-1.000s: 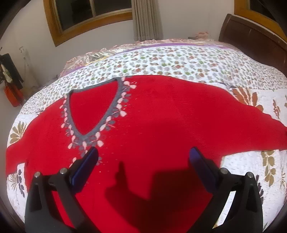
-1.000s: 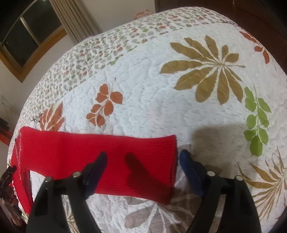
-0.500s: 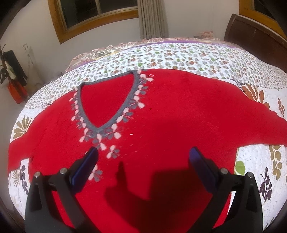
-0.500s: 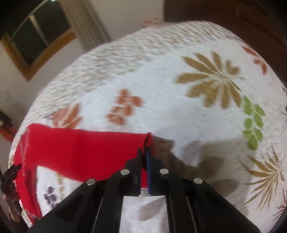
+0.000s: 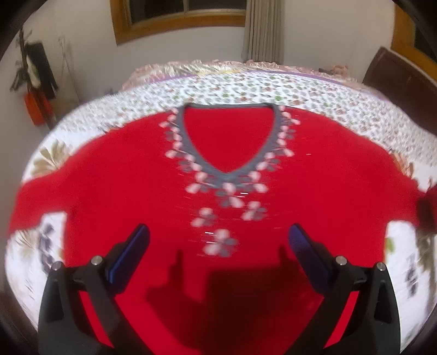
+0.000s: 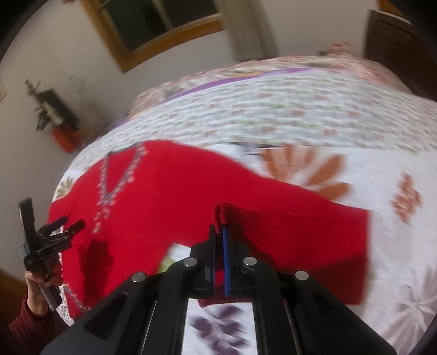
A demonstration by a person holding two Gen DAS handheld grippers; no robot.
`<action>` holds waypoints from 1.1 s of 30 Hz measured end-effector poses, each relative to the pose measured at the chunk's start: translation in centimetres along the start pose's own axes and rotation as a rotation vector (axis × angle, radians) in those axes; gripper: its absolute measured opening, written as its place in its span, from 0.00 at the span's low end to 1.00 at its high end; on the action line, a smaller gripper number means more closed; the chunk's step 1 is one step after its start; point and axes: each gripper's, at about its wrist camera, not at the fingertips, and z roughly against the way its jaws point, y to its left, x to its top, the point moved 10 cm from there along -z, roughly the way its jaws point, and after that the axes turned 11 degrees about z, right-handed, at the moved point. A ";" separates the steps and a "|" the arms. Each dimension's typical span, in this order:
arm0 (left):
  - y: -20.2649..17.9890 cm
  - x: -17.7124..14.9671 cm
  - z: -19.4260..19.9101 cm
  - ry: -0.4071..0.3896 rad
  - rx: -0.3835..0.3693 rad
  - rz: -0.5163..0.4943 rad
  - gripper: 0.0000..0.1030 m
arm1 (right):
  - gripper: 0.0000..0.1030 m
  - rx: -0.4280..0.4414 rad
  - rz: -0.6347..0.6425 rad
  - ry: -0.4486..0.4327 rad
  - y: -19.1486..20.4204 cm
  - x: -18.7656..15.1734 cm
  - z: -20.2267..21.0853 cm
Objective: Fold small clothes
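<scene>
A red knitted sweater (image 5: pixel 153 191) with a grey V-neck and pink-grey flower trim lies front-up on the quilted bed. My left gripper (image 5: pixel 218 245) hovers open over its chest, fingers wide apart, nothing between them. In the right wrist view the sweater (image 6: pixel 164 196) stretches leftward, and its right sleeve (image 6: pixel 314 240) is doubled back over itself. My right gripper (image 6: pixel 220 232) is shut on the sleeve's cuff edge, lifted above the quilt. The left gripper (image 6: pixel 62 225) also shows at the far left, held by a person's hand (image 6: pixel 35 286).
The bed carries a white quilt (image 6: pixel 355 131) with leaf and flower prints. A dark wooden headboard (image 5: pixel 401 79) stands at the right, a window (image 5: pixel 177 16) and curtain at the back wall. Red and black items hang by the left wall (image 5: pixel 35 90).
My right gripper shut on the sleeve cuff and carried it left, folding the sleeve back toward the body. My left gripper swung to face the neckline squarely, still open.
</scene>
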 end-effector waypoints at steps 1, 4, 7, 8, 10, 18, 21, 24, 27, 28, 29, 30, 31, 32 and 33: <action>0.4 0.1 0.0 -0.010 0.008 -0.013 0.97 | 0.04 0.010 0.013 0.004 1.1 0.5 -0.8; 1.5 0.0 -0.1 -0.012 0.026 -0.033 0.97 | 0.04 0.067 0.040 0.015 4.6 1.8 -3.4; 1.2 -0.3 -0.2 0.020 -0.025 -0.021 0.97 | 0.05 0.080 0.070 0.057 7.1 2.1 -6.3; 1.0 -0.5 -0.3 0.034 -0.043 -0.015 0.97 | 0.09 0.091 0.084 0.085 7.8 1.8 -7.5; -0.1 -0.8 -0.4 0.062 -0.094 -0.002 0.97 | 0.09 0.128 0.074 0.107 8.4 1.3 -8.4; -9.0 -1.3 0.4 0.114 -0.269 -0.032 0.97 | 0.36 0.009 0.029 0.005 1.7 -0.3 -1.8; -13.5 -2.0 0.4 0.157 -0.335 -0.063 0.97 | 0.34 -0.083 -0.004 0.024 -2.3 -2.4 -0.5; -17.9 -2.6 0.0 0.181 -0.366 -0.107 0.97 | 0.34 -0.111 -0.053 0.045 -5.5 -4.7 0.3; -20.8 -2.8 -1.1 0.202 -0.367 -0.131 0.96 | 0.34 -0.129 -0.093 0.040 -7.9 -6.4 1.1; -21.7 -3.2 -1.6 0.226 -0.366 -0.137 0.96 | 0.34 -0.130 -0.103 0.035 -8.2 -6.7 1.1; -22.6 -3.7 -1.9 0.249 -0.376 -0.137 0.94 | 0.34 -0.131 -0.115 0.028 -8.8 -7.0 1.3; -23.1 -3.9 -2.0 0.262 -0.382 -0.138 0.90 | 0.34 -0.135 -0.119 0.025 -9.2 -7.2 1.4; -23.8 -4.3 -2.2 0.280 -0.389 -0.140 0.81 | 0.34 -0.143 -0.120 0.025 -9.5 -7.5 1.4; -24.3 -4.7 -2.2 0.291 -0.395 -0.145 0.74 | 0.34 -0.154 -0.118 0.027 -9.9 -7.9 1.5; -24.6 -4.9 -2.1 0.299 -0.397 -0.151 0.68 | 0.34 -0.160 -0.114 0.029 -10.0 -8.1 1.5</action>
